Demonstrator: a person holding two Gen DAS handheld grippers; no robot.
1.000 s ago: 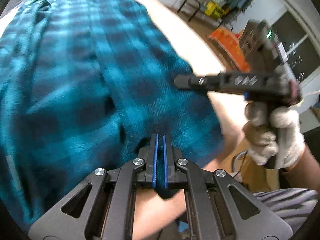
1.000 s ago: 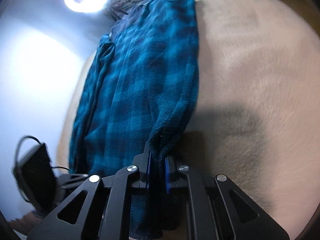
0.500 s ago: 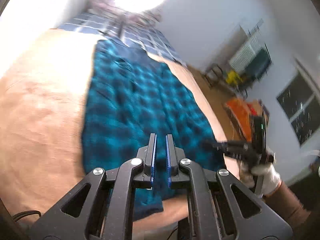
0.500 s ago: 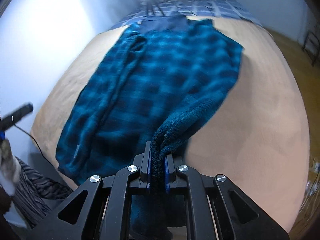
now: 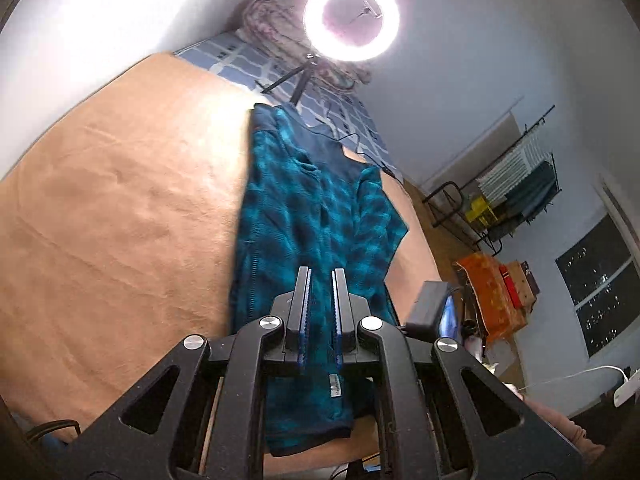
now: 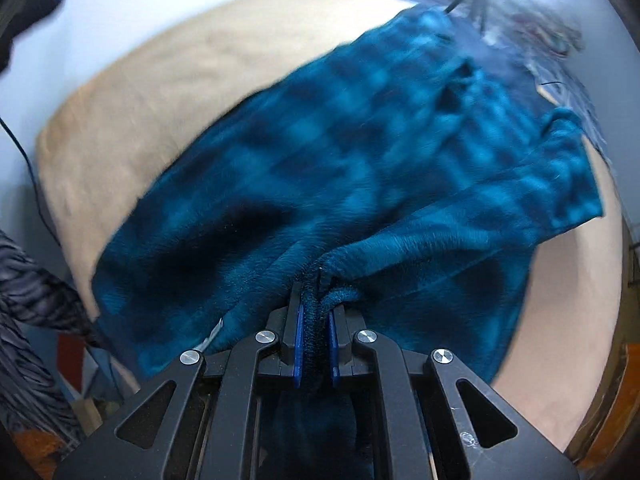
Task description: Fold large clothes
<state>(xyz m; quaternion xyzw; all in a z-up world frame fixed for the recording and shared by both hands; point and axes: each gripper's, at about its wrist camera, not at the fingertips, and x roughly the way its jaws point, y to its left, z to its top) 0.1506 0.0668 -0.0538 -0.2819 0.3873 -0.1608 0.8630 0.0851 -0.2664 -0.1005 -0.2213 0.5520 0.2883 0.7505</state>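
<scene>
Robe (image 5: pixel 316 216) lies long on the bed (image 5: pixel 120 208) | right hand-held gripper (image 6: pixel 316 344) clenched on its edge | left hand-held gripper (image 5: pixel 319 320) nearly shut, empty | we might lose the thick edge, or bunch the fold

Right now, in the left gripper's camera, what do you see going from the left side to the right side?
Tan blanket → teal checked garment → orange cloth pile → dark window.

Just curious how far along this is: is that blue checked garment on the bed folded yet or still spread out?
Partly folded: the garment lies as a long narrow strip, and the right gripper pinches one bunched edge.
</scene>
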